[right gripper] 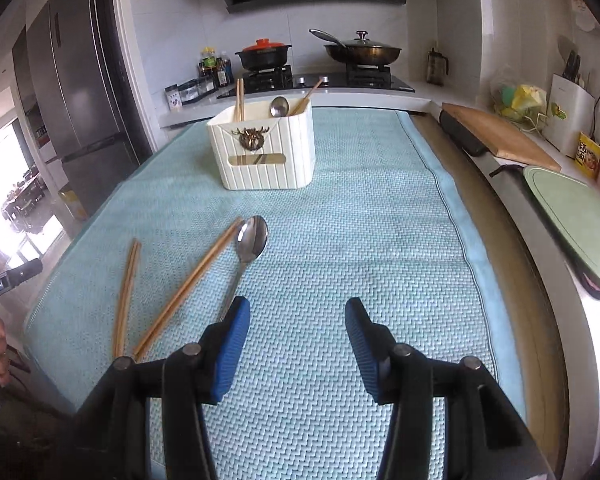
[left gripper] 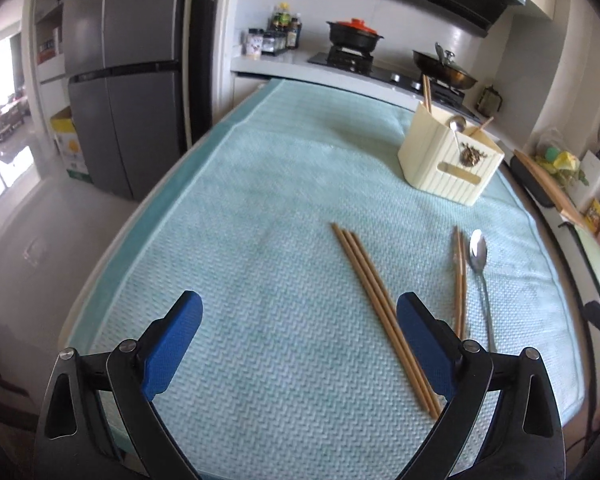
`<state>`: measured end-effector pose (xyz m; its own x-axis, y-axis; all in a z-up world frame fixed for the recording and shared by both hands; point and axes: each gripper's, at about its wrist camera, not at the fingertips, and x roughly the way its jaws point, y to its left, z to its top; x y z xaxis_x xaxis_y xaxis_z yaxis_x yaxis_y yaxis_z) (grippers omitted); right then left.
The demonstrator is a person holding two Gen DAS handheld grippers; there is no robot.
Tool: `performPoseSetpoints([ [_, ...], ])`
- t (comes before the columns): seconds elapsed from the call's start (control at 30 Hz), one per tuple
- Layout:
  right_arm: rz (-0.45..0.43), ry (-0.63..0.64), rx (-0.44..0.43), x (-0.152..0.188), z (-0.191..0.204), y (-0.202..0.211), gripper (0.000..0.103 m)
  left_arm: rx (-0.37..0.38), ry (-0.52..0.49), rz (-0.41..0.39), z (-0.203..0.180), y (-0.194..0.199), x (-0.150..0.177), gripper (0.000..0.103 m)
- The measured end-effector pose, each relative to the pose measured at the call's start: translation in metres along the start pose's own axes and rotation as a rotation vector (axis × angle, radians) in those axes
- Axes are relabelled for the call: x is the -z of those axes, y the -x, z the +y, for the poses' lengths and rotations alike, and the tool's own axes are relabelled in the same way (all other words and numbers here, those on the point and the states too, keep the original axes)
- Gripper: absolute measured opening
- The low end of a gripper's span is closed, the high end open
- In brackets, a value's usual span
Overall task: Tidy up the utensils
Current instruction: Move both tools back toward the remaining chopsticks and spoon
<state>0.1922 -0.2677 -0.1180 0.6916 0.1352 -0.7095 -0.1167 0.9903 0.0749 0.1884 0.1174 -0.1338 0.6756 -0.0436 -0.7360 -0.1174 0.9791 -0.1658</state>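
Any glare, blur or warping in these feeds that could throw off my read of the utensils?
Left wrist view: strong fisheye bending of the mat's edges, blown-out window at far left, chopsticks and spoon sharp. Right wrist view: same barrel warp, bright window at left, glare on the spoon bowl and on the counter at right, holder crisp.

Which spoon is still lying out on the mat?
The spoon beside the loose chopsticks lies flat on the mat; the other spoon stands in the white holder.
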Motion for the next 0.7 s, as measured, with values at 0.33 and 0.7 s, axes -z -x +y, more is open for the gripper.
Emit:
performPoseSetpoints([
  [0.33,0.012,-0.025,-0.043,0.015,0.006,0.001,0.051,0.022,-0.027,0.169,-0.028,-0.058,0.004,0.098],
  [0.7,0.024,-0.043,-0.066,0.015,0.005,-0.006,0.051,-0.078,-0.018,0.243,-0.033,-0.11,-0.001,0.098],
])
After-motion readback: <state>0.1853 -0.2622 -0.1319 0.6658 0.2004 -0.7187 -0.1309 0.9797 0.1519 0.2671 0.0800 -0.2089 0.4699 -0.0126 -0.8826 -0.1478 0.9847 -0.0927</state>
